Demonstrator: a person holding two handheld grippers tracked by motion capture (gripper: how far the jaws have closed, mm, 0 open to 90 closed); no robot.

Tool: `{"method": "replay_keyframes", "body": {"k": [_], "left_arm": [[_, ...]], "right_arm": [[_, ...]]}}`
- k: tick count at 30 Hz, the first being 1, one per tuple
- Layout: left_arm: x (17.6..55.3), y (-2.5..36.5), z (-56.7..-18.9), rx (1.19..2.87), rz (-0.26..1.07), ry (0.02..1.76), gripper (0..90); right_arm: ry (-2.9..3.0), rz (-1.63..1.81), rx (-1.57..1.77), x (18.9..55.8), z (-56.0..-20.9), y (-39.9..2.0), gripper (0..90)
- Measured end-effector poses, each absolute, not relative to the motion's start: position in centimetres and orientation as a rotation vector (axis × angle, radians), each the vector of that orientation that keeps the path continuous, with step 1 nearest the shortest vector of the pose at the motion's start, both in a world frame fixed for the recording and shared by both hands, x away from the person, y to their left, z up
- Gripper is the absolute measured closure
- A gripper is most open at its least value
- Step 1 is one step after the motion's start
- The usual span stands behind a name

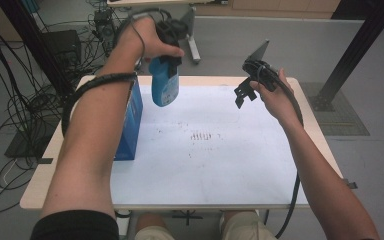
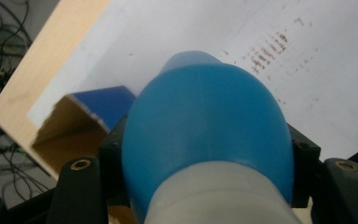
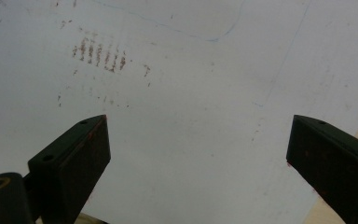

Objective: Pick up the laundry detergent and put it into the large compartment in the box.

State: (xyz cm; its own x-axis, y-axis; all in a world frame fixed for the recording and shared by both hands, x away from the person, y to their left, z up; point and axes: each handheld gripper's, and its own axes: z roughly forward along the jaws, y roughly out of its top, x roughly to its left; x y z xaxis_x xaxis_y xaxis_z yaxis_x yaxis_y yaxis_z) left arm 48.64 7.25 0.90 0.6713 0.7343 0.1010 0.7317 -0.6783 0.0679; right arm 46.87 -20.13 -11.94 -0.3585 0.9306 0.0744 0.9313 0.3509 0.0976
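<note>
A blue plastic bottle [image 1: 163, 89] with a pale label hangs above the back left of the table, its far end pointing down. My left gripper [image 1: 170, 64] is shut on it from above. In the left gripper view the bottle [image 2: 205, 135] bulges between the two black jaws. An open blue cardboard box [image 1: 131, 117] stands just to the left of the bottle and below it, its brown inside [image 2: 70, 135] in sight. My right gripper [image 1: 242, 95] hovers over the right half of the table, open, with only the white sheet [image 3: 205, 93] between its jaws.
The white sheet [image 1: 205, 160] covers most of the wooden table [image 1: 40, 185] and bears small brown marks [image 1: 202, 135] near its middle. Black cables [image 1: 10, 100] and dark frame posts [image 1: 352, 55] lie around the table on the floor.
</note>
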Motion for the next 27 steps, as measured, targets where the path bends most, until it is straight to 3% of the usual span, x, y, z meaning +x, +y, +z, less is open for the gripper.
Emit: {"method": "replay_keyframes", "body": {"k": [9, 15, 20, 27], "left_arm": [[46.9, 9.9, 9.7, 2.648, 0.266, 1.570, 36.8], [44.9, 13.1, 13.8, 2.428, 0.328, 1.779, 36.8], [43.8, 16.3, 15.2, 2.289, 0.332, 1.924, 36.8], [43.5, 18.8, 14.7, 2.241, 0.310, 2.035, 36.9]], "right_arm": [[-2.582, -0.208, -1.766, 46.6, -11.6, -20.5, 5.9], [-2.584, -0.215, -1.761, 46.5, -11.4, -20.6, 5.9], [-2.588, -0.223, -1.760, 46.3, -11.4, -20.7, 5.9], [-2.593, -0.228, -1.757, 46.1, -11.4, -20.6, 5.9]]}}
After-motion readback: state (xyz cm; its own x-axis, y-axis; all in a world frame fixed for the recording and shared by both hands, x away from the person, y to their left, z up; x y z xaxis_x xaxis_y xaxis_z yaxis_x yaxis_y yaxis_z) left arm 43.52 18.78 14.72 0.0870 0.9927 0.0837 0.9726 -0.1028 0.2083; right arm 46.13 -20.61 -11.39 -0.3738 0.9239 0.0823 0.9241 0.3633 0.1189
